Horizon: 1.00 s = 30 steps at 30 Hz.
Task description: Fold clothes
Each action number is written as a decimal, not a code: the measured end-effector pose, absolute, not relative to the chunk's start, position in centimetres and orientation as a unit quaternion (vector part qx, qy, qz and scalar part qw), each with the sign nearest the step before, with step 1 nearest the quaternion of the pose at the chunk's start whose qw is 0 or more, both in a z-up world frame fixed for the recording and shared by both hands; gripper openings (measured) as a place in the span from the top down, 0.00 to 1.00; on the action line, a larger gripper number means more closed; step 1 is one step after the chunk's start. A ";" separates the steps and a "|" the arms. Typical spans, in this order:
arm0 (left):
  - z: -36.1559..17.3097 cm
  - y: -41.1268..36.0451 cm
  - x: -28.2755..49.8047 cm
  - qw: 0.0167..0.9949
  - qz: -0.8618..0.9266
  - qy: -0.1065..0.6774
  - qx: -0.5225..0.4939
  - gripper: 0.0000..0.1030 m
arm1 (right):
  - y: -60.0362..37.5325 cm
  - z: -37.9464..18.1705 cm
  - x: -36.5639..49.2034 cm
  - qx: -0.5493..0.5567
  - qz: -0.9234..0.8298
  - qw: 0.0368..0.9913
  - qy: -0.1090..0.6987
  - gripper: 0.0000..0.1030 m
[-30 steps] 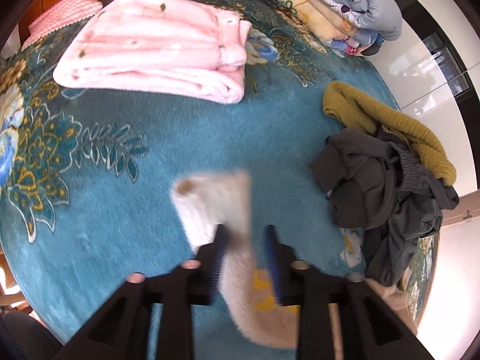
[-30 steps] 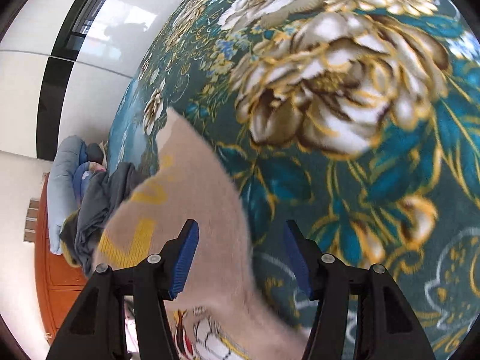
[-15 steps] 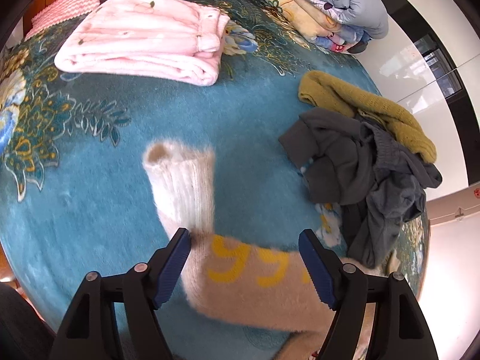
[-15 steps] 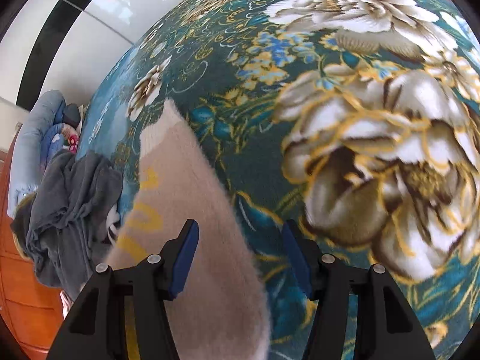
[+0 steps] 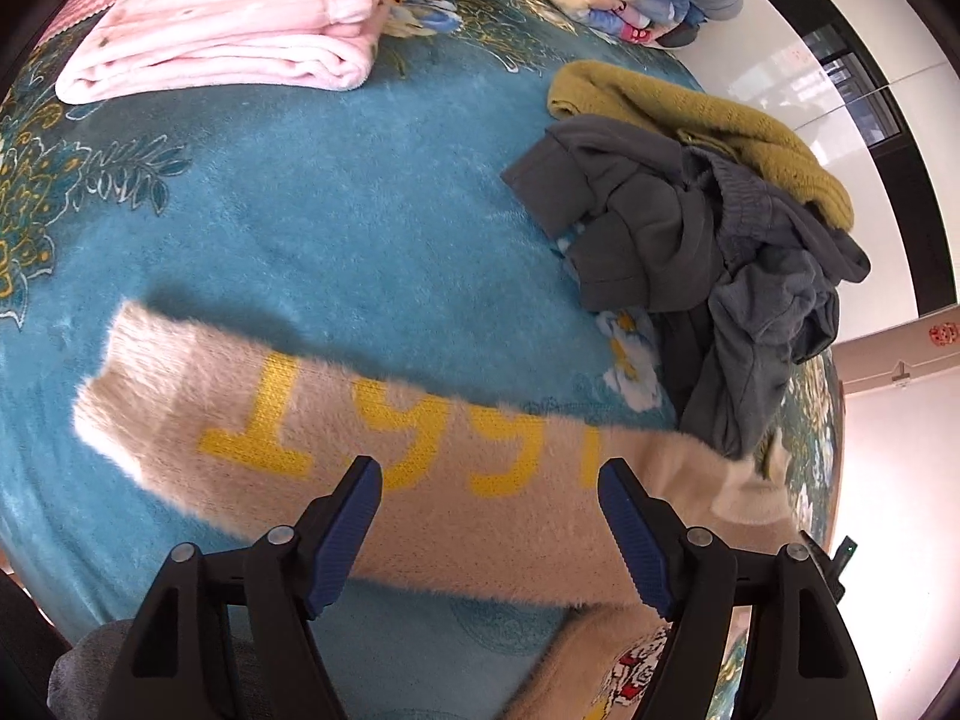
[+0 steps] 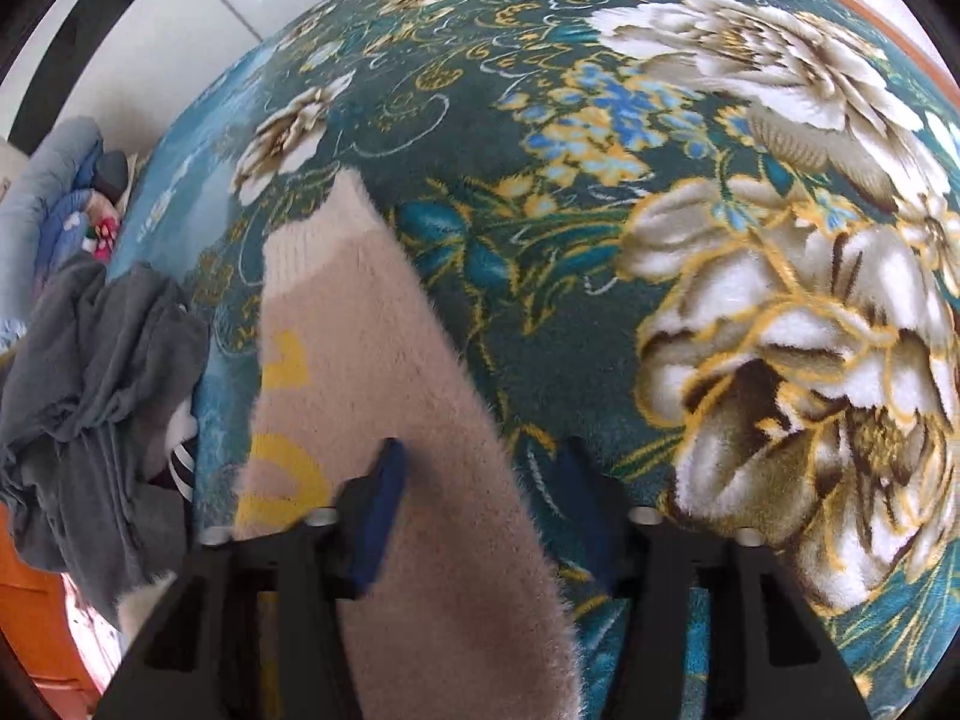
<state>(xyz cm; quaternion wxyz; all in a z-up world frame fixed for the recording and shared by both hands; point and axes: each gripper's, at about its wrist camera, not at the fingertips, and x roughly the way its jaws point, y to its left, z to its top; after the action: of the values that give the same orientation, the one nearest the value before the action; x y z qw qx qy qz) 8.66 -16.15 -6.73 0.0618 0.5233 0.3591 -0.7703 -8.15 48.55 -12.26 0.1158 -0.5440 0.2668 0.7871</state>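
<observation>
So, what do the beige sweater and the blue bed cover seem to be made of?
Beige sweater: seemingly a fuzzy knit, maybe mohair-like yarn; fine hairs stand out along its edges, and the cuff is ribbed. Blue bed cover: probably plush fleece; its short pile shows brush marks and a soft sheen.

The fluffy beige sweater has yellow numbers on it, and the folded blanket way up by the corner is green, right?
Nearly. The beige sweater does have yellow numbers, but the folded blanket near the corner is pink, not green. The left wrist view shows it.
</observation>
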 end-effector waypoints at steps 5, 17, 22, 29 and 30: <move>-7.0 -16.3 8.8 0.061 -0.769 0.360 0.524 0.24 | 47.6 -11.9 -7.7 -0.545 0.792 0.116 0.251 0.87; -7.2 -17.2 9.3 0.058 -0.769 0.381 0.510 0.24 | 53.4 -6.5 4.2 -0.420 0.827 0.255 0.274 0.91; -7.7 -16.6 8.9 0.061 -0.763 0.369 0.527 0.24 | 56.4 -9.1 9.9 -0.439 0.780 0.302 0.327 0.94; -8.8 -16.9 9.0 0.090 -0.743 0.368 0.553 0.24 | 55.6 -7.4 13.4 -0.407 0.781 0.304 0.362 0.93; -9.0 -16.9 9.0 0.095 -0.737 0.374 0.555 0.24 | 54.7 -6.4 13.5 -0.400 0.793 0.294 0.352 0.93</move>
<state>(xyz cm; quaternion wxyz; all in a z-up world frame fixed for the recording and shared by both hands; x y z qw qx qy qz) 9.04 -16.92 -9.03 0.0949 0.5551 0.3739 -0.7370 13.49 54.69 -6.43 0.2940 -0.4004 0.3524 0.7931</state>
